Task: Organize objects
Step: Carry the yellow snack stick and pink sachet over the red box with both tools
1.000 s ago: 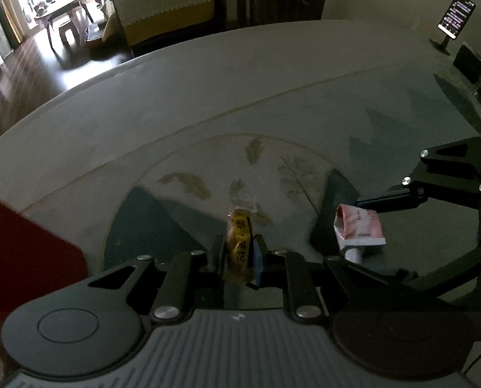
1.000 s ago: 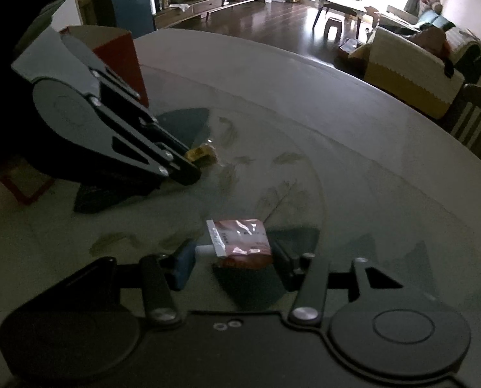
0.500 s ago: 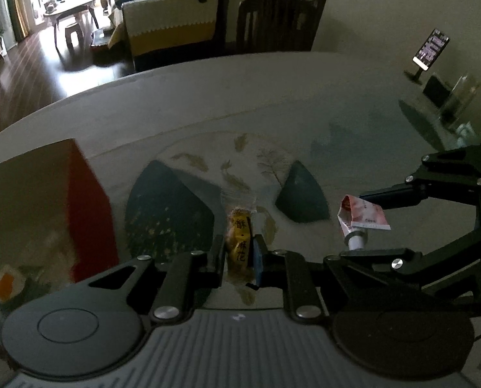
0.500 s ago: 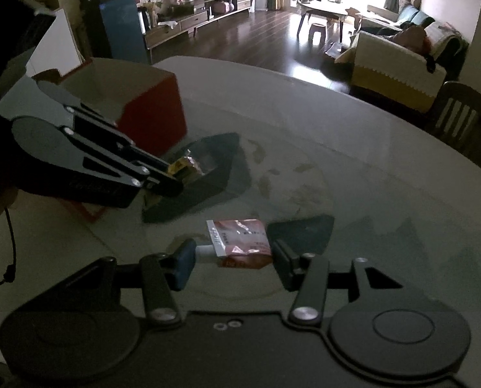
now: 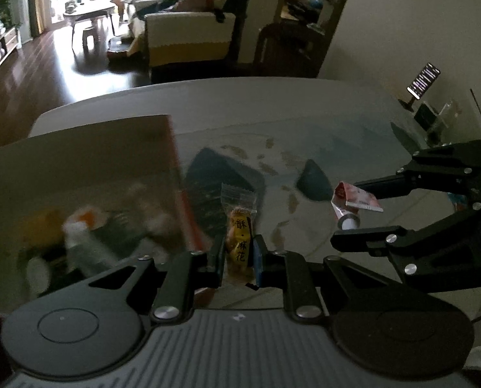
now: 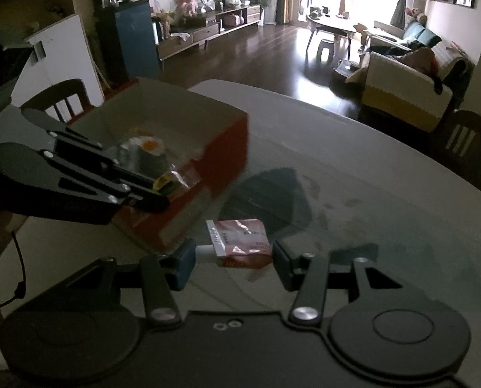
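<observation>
1. The left gripper (image 5: 239, 255) pinches a yellow snack packet (image 5: 239, 239) upright between its two fingers, the clear crimped end of the wrapper sticking out past the tips. In the right wrist view the packet shows only as a small yellow patch at the tip of that gripper.
2. The right gripper (image 6: 234, 260) is pressed together on a red-and-white squeeze pouch (image 6: 240, 242), which lies crosswise, its white spout against the left finger.
3. The red box (image 5: 182, 200) stands open on the table (image 5: 305, 103), at about 9 to 10 o'clock of the left gripper in its own view. It already holds blurred packaged goods.
4. My judgement: the step in hand is carrying both items to the box. The yellow packet is the nearer, just beside the box's red wall.
5. To do it well, lift the left tips clear of the rim before swinging toward 9 o'clock, then spread the fingers only once the packet hangs over the box's interior.
6. Keep the right gripper back at about 3 o'clock until the left has cleared, since the two tools sit near each other and could knock.
7. The pouch is pinched across its ends, so it may buckle; carry it level.
</observation>
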